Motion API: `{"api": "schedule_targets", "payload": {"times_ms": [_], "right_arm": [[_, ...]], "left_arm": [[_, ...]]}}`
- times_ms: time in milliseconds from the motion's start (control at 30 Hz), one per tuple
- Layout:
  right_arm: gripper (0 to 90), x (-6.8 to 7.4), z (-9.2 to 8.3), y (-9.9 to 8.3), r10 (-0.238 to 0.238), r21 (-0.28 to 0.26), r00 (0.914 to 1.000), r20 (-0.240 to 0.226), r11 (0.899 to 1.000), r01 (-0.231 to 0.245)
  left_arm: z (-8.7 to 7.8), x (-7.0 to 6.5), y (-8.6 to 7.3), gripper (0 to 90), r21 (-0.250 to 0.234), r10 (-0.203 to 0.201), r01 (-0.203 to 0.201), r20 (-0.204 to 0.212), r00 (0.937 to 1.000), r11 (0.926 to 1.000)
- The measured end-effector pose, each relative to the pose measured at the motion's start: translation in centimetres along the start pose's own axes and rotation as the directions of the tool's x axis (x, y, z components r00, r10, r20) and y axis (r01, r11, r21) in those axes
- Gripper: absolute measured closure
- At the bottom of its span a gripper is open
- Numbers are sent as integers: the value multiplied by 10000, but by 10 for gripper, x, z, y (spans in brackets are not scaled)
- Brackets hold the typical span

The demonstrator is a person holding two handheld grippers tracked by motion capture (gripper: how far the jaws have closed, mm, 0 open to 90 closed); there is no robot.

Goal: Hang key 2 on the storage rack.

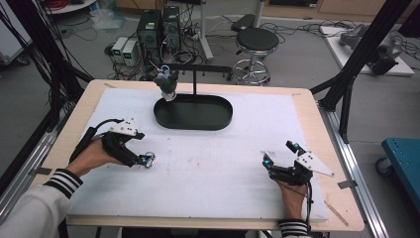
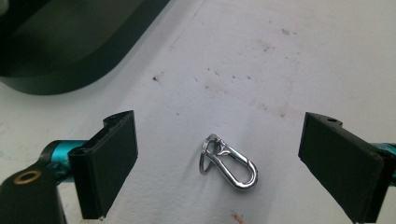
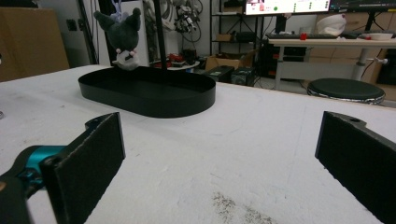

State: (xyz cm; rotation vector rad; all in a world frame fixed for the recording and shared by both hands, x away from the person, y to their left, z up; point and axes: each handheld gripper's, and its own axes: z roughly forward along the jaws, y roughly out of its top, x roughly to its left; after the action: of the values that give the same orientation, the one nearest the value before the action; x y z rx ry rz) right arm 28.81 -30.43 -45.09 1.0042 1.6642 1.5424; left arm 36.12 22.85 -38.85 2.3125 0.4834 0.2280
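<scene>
While the left gripper [image 1: 147,159] lies low on the white mat [image 1: 208,173] in the high view, its jaws stand apart with a small metal clasp [image 1: 150,159] at their tips, so it seems placed there to take this clasp. The right gripper [image 1: 280,156] rests near the right side of the mat, also with released jaws and nothing between them; I judge it is only waiting. Behind them, in the far middle of the mat, sits a black oval tray [image 1: 193,121] with a thin stand [image 1: 194,79], and a dark plush toy [image 1: 166,84] hangs from the stand arm above the tray's left end. Nothing lies on the mat between the clasp and the tray.

Seen from the left gripper view, the clasp [image 2: 229,161] lies flat on the mat between the two black pads [image 2: 112,154], touching neither of them. It is a shiny snap hook with a small ring at its upper end. The wide opening gives room on both sides, probably to close around it safely. The tray edge [image 2: 70,74] shows in the upper left, well apart.

Looking along the right gripper view, the jaws are wide open over bare mat. The tray [image 3: 149,95] and the hanging toy [image 3: 122,32] stand ahead, with a round stool [image 3: 345,88] beyond the table.
</scene>
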Motion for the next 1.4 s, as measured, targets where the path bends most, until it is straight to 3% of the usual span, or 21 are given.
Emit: {"api": "schedule_targets", "payload": {"times_ms": [233,667,1033,1400], "right_arm": [[7,0,0,0,1,25,10000,1,10000,-1],[7,0,0,0,2,28,10000,5,10000,-2],[7,0,0,0,32,38,10000,1,10000,-32],[7,0,0,0,5,4,10000,7,10000,-5]], "left_arm": [[11,2,-5,152,545,-11,4,127,9999,9985],[21,4,-7,289,1153,276,-312,325,9991,9928],[23,7,-9,498,1341,263,-302,314,9992,9905],[27,7,-9,625,1460,387,-413,205,9990,9884]]}}
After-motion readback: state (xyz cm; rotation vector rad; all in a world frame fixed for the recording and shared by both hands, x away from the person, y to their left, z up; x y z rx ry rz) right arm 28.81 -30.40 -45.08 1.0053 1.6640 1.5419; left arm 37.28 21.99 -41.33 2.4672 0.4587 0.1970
